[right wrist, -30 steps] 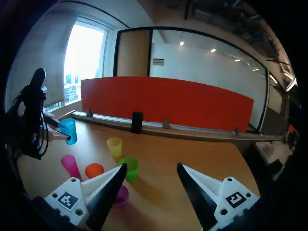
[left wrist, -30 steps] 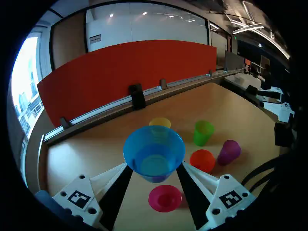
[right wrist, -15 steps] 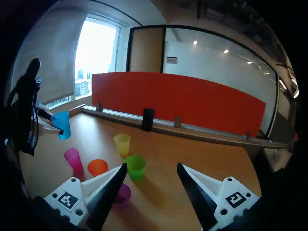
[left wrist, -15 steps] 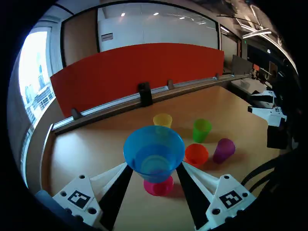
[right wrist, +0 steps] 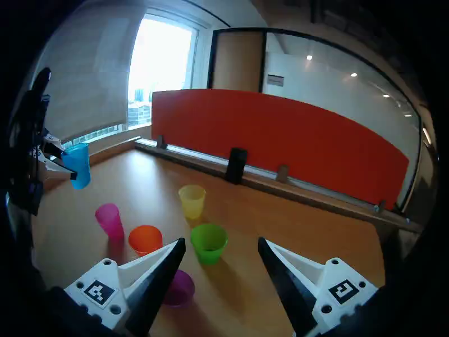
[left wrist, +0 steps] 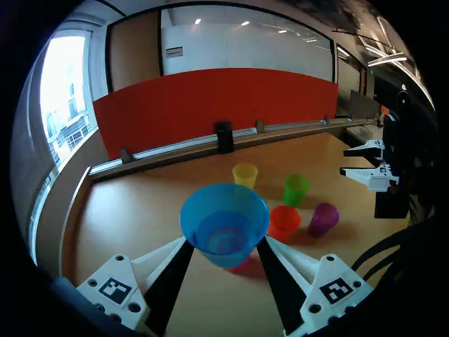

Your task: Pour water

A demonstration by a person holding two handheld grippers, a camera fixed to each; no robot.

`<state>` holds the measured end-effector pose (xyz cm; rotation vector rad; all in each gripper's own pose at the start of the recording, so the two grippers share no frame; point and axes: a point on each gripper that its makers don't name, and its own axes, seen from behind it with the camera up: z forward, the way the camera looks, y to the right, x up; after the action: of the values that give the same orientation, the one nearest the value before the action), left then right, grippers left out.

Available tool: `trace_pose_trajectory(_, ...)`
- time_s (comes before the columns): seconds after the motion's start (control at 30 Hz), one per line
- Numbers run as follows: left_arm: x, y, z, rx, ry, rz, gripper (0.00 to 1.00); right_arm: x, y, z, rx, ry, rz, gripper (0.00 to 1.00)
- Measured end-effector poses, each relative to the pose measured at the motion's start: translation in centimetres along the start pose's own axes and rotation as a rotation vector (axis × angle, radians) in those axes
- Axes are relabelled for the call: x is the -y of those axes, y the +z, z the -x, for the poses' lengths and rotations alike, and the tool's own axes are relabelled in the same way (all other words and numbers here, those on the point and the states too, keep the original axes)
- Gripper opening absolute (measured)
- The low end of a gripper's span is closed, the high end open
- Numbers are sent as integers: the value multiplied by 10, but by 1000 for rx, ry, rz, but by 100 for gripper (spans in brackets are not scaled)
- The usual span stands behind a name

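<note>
The left gripper's [left wrist: 224, 242] fingers clamp a blue cup [left wrist: 224, 224] upright above the table [left wrist: 134, 213] — whether it holds water, I cannot tell. The right gripper [right wrist: 220, 241] gapes, empty, near the green cup [right wrist: 209, 241] and orange cup [right wrist: 145, 238]. A second ago the pink cup [right wrist: 109, 221] lay clear — now the blue cup covers it.

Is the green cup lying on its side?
No, the green cup stands upright on the table, its open mouth facing up.

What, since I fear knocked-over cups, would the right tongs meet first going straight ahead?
Probably the green cup: it stands just ahead of the open right tongs, slightly left of their midline. Depth is hard to judge, so they might pass above it.
</note>
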<state>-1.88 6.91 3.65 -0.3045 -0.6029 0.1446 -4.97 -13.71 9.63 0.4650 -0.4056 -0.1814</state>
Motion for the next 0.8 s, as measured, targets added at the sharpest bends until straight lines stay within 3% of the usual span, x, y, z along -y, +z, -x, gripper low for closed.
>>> trace_pose_trajectory(0.4,5,-24,11,0,-46,-38,78,3,52,30,83,-51,-70,100)
trace_pose_trajectory(0.8,9,-37,16,2,-53,-57,78,10,85,69,185,-49,-109,100)
